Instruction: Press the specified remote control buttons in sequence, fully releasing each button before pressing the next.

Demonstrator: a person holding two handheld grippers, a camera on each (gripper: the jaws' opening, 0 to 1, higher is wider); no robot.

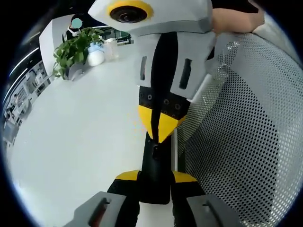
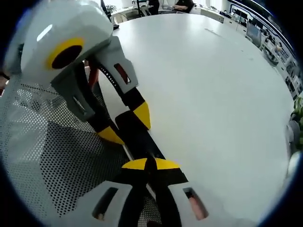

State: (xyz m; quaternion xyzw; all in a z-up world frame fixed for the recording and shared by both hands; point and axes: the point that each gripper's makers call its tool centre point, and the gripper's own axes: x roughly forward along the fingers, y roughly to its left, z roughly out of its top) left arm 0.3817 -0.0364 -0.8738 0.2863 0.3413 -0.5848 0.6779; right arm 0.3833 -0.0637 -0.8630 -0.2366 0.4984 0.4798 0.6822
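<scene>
A slim black remote control point(image 1: 155, 165) is clamped between the yellow-tipped jaws of my left gripper point(image 1: 155, 177), which is shut on its lower part. From above, my right gripper point(image 1: 158, 130) comes down with its yellow tips pressed together, and their point meets the remote's upper part. In the right gripper view the same remote point(image 2: 137, 137) runs up from my shut right gripper point(image 2: 151, 164) to the left gripper point(image 2: 127, 125), whose two jaws straddle it. The buttons are too dark to make out.
A white perforated mesh surface point(image 1: 246, 123) curves beside the grippers, also the mesh point(image 2: 42, 142). The white table point(image 1: 80, 127) spreads beyond. A potted plant point(image 1: 75, 49) and a white round object point(image 1: 97, 57) stand at its far end. A person's hand point(image 1: 236, 19) holds the right gripper.
</scene>
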